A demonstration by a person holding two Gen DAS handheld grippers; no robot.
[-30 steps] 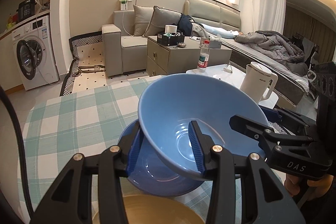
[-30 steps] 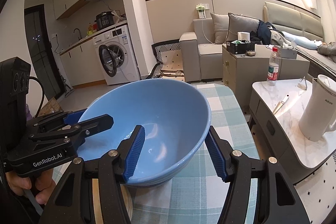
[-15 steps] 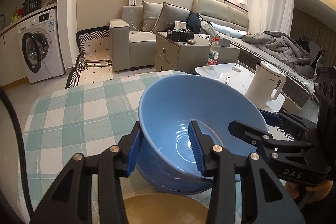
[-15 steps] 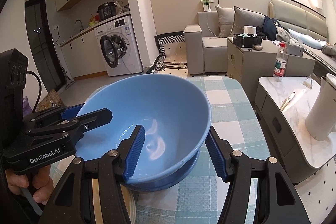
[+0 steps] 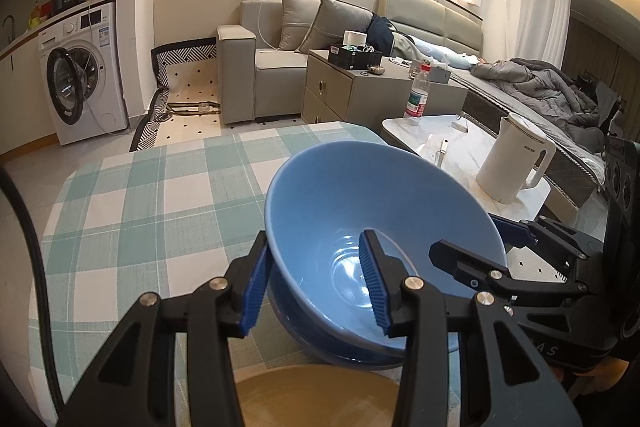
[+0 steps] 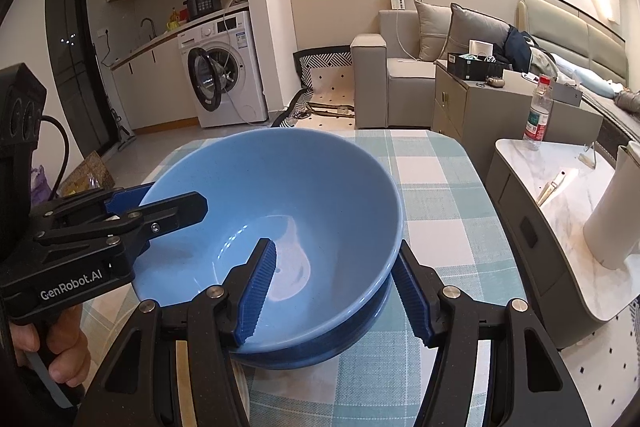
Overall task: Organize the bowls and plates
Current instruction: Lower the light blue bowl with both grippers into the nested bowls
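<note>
both tongs were pinching the same light blue bowl (image 5: 344, 211) by its rim, from opposite sides. left gripper (image 5: 316, 285) had one ribbed blue pad outside the wall and the other inside the basin, pressed onto the near-left edge. right gripper (image 6: 336, 291) clamped the opposite edge the same way, one pad in the basin and one against the outer wall; in the left wrist view its black body and blue pads came in from the right, and in the right wrist view the left tool, printed genrobot.ai, came in from the left with a hand (image 6: 48, 347) around its handle.

the bowl sat tilted, nested in a darker blue bowl (image 5: 340, 347) below it, whose rim showed under the lighter one in both views (image 6: 320, 355). whether the upper bowl was fully seated could not be told. the stack stood on a table with a green and white checked cloth (image 5: 140, 211). a tan plate (image 5: 316, 399) lay just in front of the bowls at the near edge, partly hidden by the fingers.

beside the table stood a marble-topped side table (image 6: 576, 195) carrying a white kettle (image 5: 512, 167) and a water bottle (image 6: 538, 115).
</note>
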